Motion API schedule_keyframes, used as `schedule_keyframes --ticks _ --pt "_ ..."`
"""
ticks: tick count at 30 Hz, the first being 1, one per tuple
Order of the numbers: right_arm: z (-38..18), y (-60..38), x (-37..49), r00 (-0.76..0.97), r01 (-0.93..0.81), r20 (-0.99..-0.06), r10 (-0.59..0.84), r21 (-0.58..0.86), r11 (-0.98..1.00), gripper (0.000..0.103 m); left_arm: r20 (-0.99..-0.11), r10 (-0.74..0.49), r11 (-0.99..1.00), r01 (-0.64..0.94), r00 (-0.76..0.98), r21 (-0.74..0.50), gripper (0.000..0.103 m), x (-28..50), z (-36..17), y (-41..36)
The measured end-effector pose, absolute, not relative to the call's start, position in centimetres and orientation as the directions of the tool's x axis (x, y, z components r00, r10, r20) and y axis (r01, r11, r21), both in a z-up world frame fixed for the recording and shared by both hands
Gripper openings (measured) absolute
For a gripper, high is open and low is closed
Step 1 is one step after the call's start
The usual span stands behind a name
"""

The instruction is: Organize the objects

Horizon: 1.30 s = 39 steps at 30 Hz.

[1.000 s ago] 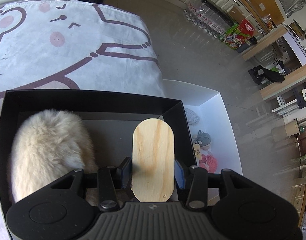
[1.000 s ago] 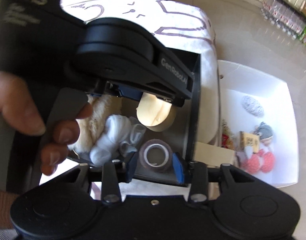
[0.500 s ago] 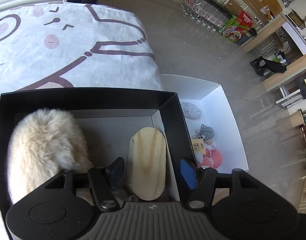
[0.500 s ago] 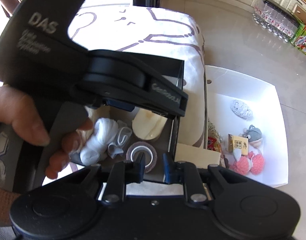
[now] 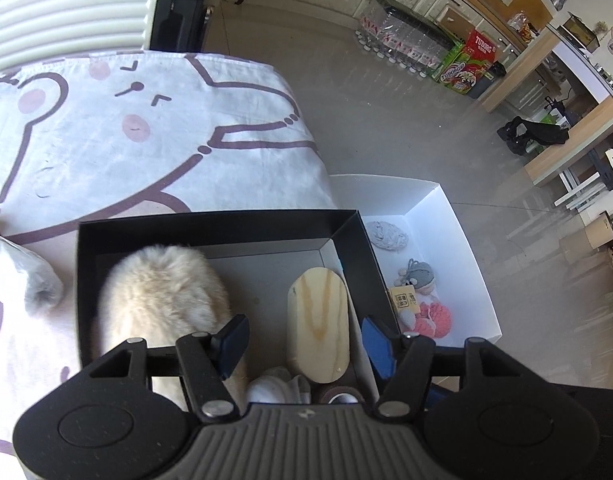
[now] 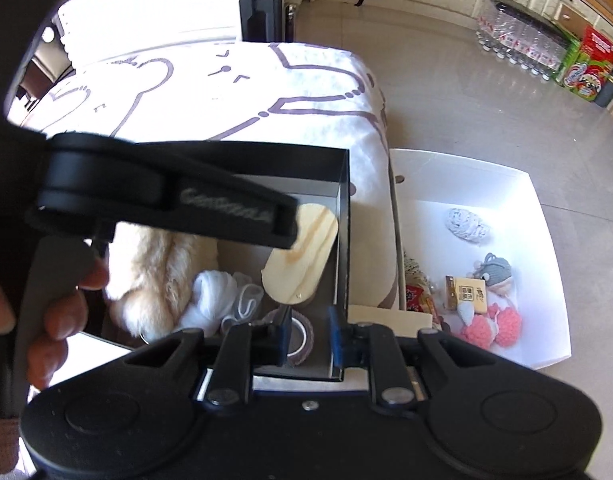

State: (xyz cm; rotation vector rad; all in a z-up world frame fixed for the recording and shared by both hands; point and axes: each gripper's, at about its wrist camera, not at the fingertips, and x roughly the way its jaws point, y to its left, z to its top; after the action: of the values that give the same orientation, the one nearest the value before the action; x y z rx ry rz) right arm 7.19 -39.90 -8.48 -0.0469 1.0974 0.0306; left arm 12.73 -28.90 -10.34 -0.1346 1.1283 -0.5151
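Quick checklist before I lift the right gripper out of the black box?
1. Wooden oval lies inside the black box: ok.
2. Left gripper jaws open, touching nothing: ok.
3. Right gripper jaws shut: ok.
4. Tape roll actually gripped between them: cannot tell.
5. Space above the box free of the left gripper: not ok, it overhangs.

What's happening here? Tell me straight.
A person is sorting small things into a black box with two handheld tools. The left tool hangs open over a wooden oval lying in the box beside a fluffy toy. The right tool is closed down at a tape roll in the box; whether it grips the roll is unclear.
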Motion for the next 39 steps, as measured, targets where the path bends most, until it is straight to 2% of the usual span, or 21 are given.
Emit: schedule_keyframes --ticks 29,39 --pt "-4.1 -37.5 5.3 0.525 0.084 -0.850 -0.049 -0.006 0.996 0.021 -0.839 -0.300 0.932 0.325 0.454 -0.157 0.063 9.4 -5.8 -20.6" --pt "-2.9 -36.7 4.2 0.543 0.114 -0.837 -0.068 -0.007 0.993 0.024 -0.836 -0.272 0.940 0.316 0.477 -0.125 0.064 7.6 -4.2 -18.7"
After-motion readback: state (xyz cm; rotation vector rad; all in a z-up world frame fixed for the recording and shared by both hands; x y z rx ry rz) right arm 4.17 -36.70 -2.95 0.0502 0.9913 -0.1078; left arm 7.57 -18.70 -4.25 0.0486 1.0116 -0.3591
